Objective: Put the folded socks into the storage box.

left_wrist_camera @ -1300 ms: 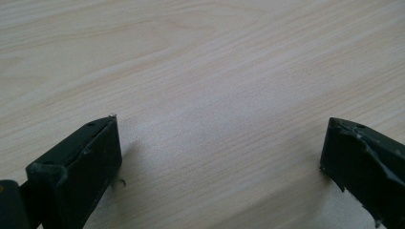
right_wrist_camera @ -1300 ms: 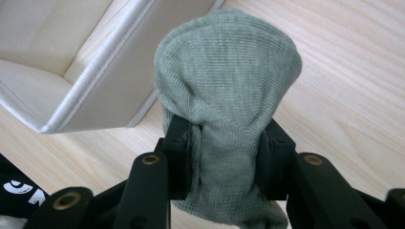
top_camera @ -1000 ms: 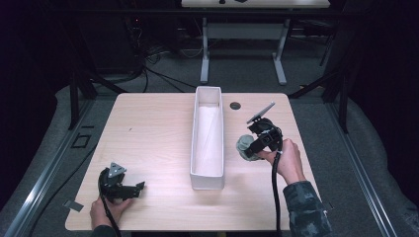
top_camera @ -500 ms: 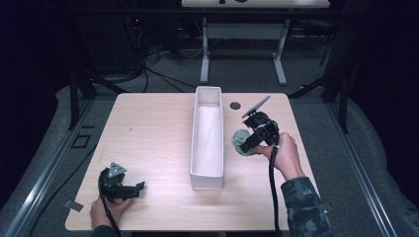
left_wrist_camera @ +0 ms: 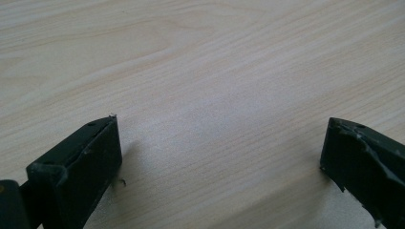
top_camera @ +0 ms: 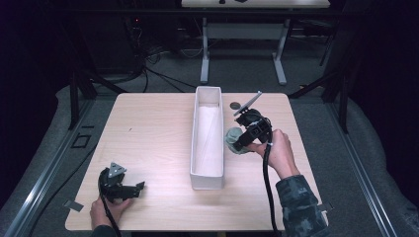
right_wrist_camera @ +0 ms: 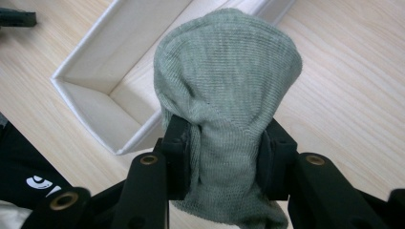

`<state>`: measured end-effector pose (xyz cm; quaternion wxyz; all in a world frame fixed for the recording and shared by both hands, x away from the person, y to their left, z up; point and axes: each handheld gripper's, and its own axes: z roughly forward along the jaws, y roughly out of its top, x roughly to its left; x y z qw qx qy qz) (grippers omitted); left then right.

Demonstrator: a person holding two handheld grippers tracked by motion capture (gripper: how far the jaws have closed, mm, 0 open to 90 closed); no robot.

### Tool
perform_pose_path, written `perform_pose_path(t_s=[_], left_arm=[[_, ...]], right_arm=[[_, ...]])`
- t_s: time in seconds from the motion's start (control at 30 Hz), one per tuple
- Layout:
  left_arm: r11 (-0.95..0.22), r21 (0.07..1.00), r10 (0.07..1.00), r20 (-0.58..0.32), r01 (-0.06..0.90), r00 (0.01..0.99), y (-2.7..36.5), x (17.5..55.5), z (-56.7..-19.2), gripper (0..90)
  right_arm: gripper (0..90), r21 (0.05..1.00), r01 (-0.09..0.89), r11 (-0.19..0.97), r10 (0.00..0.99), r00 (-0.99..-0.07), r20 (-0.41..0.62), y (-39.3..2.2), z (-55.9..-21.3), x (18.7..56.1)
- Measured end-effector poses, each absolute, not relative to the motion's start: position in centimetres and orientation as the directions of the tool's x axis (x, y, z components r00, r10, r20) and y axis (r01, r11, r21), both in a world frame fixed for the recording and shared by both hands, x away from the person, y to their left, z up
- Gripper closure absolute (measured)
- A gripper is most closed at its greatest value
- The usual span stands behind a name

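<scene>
A grey-green knitted sock bundle (right_wrist_camera: 224, 81) is pinched between my right gripper's (right_wrist_camera: 224, 157) two black jaws. In the high view that right gripper (top_camera: 237, 140) holds the sock bundle (top_camera: 231, 139) just right of a long white fabric box (top_camera: 207, 176) in the middle of the table. The box (right_wrist_camera: 119, 71) lies beyond the bundle with its inside bare. My left gripper (top_camera: 136, 187) rests at the table's front left, and in its own view the left gripper (left_wrist_camera: 222, 157) stands open over bare wood.
A small dark round disc (top_camera: 235, 105) sits on the wooden table (top_camera: 148, 128) just behind the right gripper. Cables trail from both grippers toward the front edge. A desk frame (top_camera: 242, 44) stands on the floor behind the table.
My right gripper has carried the sock bundle a little to the left and away from me, toward the box's right wall. The left gripper has stayed put.
</scene>
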<state>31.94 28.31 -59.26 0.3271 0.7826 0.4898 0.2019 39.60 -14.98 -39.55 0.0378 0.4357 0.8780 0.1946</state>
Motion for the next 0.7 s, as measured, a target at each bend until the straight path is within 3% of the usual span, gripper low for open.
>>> perform_pose_path(t_s=[0.7], left_arm=[[-0.307, 0.709, 0.898, -0.004, 0.635, 0.439, 28.3, 32.0, -59.3, 0.2]], right_arm=[[61.4, 0.38, 0.705, 0.599, 0.732, -0.675, 0.098, -11.3, -38.9, 39.8]])
